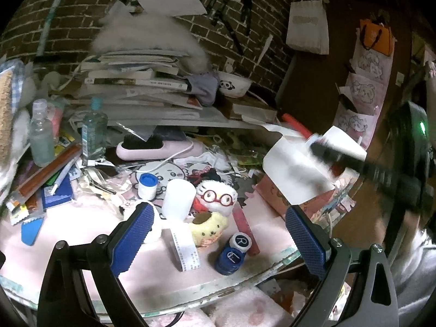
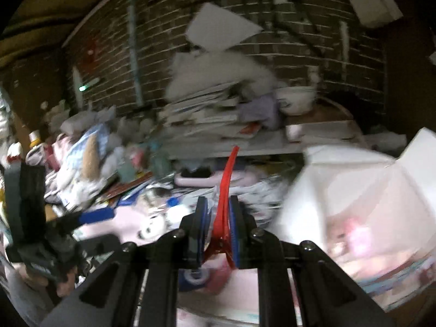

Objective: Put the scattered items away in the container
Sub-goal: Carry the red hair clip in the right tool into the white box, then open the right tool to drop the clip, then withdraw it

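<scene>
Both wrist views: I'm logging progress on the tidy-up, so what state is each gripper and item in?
Left gripper: open, empty, over the table.
Right gripper: shut on the red clip.
Red clip: clamped, sticking up between the pads.
White cup: upside down on the table.
Blue lens case: capped, near the table edge.
Box: flaps open.
Yellow plush: on the table.

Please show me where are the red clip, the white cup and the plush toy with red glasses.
red clip point(image 2: 224, 199): right wrist view, middle of its long blade.
white cup point(image 1: 177, 199): left wrist view, side wall.
plush toy with red glasses point(image 1: 218, 196): left wrist view, face.
</scene>
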